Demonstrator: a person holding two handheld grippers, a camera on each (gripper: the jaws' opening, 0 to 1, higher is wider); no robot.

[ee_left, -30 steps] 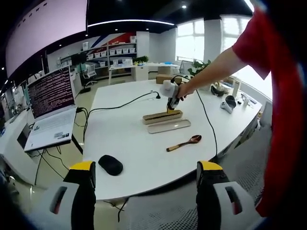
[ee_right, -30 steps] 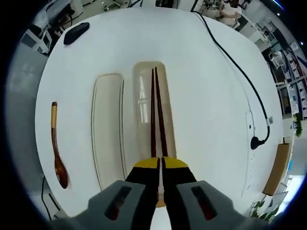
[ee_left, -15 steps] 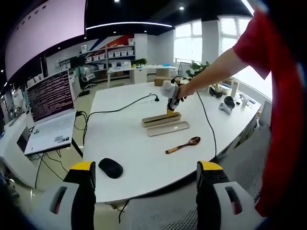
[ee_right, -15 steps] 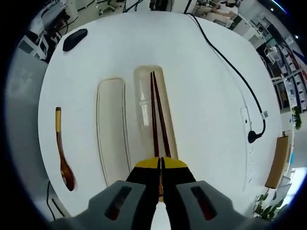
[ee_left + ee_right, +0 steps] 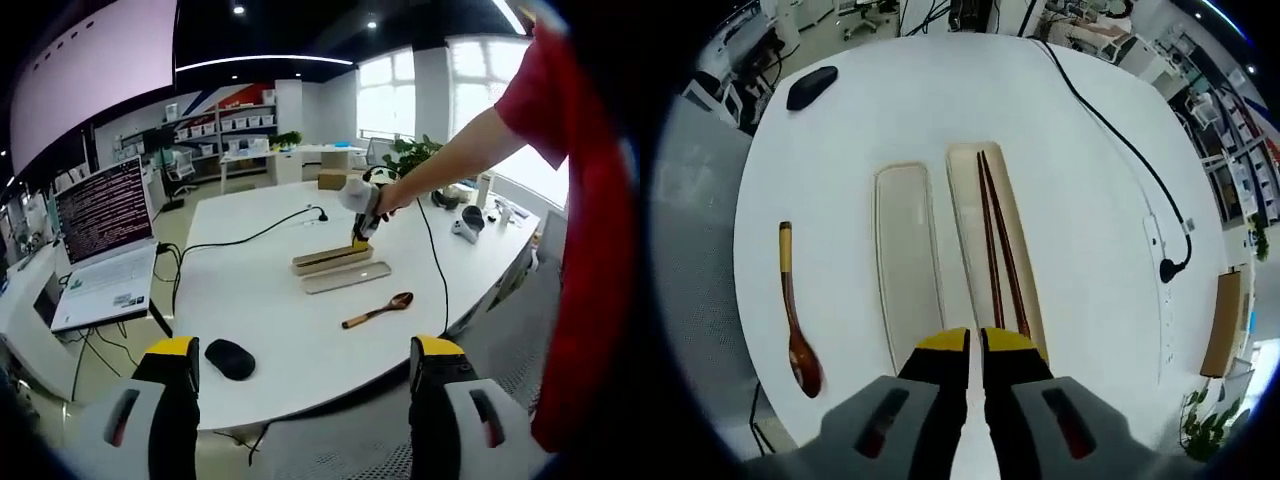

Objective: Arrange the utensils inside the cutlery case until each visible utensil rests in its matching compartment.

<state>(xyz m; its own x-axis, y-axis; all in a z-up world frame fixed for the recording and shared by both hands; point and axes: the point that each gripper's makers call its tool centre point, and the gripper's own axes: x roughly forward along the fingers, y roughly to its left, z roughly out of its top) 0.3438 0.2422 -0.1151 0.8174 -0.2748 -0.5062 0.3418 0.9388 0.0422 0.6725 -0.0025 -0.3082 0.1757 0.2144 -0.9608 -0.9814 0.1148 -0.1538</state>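
Note:
In the right gripper view two dark red chopsticks [image 5: 997,240] lie lengthwise in the beige cutlery case [image 5: 965,200]. Their near ends run beside and under my right gripper [image 5: 975,342], whose jaws stand a thin gap apart with only white table showing between them. The case's pale lid [image 5: 906,255] lies flat just left of it. Further left on the table lies a wooden spoon [image 5: 795,315], bowl toward me. From the left gripper view, the case [image 5: 333,259], lid [image 5: 347,277] and spoon [image 5: 377,311] sit mid-table, with the right gripper [image 5: 360,222] above the case's end. My left gripper [image 5: 307,350] hangs open off the table's near edge.
A black mouse [image 5: 229,358] lies near the table's front left corner; the mouse [image 5: 812,87] is also at the upper left. A black cable [image 5: 1130,150] crosses the table. An open laptop [image 5: 100,260] stands on a side desk. A person's arm [image 5: 450,150] and red sleeve reach in.
The chopsticks, earlier pinched between the right jaws, now lie in the case and run to the right of the jaw gap. The right gripper has lifted and drawn back; the left view shifted slightly.

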